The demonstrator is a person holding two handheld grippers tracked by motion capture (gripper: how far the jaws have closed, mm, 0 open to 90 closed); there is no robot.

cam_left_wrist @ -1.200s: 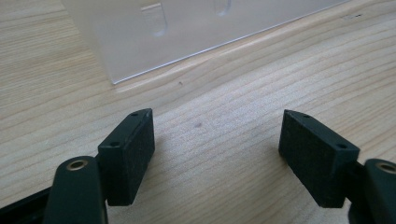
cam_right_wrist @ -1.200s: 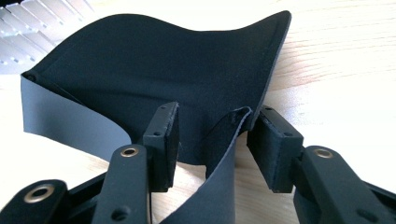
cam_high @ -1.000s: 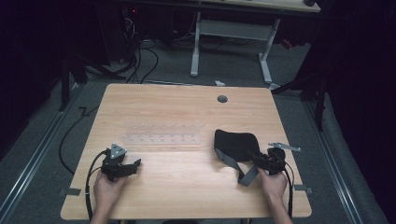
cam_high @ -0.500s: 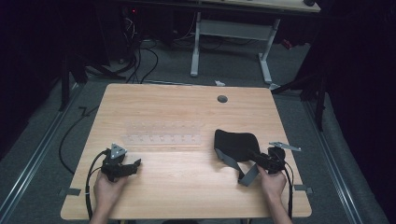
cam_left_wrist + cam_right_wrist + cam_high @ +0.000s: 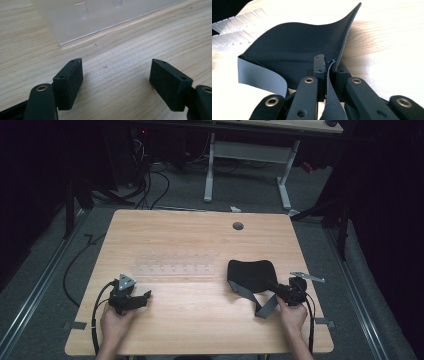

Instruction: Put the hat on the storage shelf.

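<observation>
Down at the near edge of the light wooden table (image 5: 200, 240), the person's two forearms come in low, one toward each front corner. The left hand (image 5: 114, 324) wraps the back of the left gripper (image 5: 145, 295), which lies just above the table surface, angled forward and to the right, its grey three-cornered plate (image 5: 126, 282) facing up and its cable (image 5: 96, 307) looping back past the wrist. In the left gripper view its two black jaws stand wide apart with only bare wood between them, and the corner of a clear plastic rack with slotted openings (image 5: 100, 17) sits a little ahead of them.

On the other side, the right hand (image 5: 292, 316) holds the right gripper (image 5: 271, 285) pointing left toward the middle of the table. Its jaws are pressed together on the edge of a black flexible fabric pad (image 5: 251, 275), and the right gripper view shows the thin edge pinched between the two jaws, with the pad curling up and away from them. The pad lies on the right half of the table, just right of the clear rack. A grey strap (image 5: 247, 295) runs from the pad's left side down toward the gripper, and in the right gripper view it bends out to the left (image 5: 259, 77).

A small round dark grommet (image 5: 238, 226) sits near the table's far edge, well apart from everything else.
</observation>
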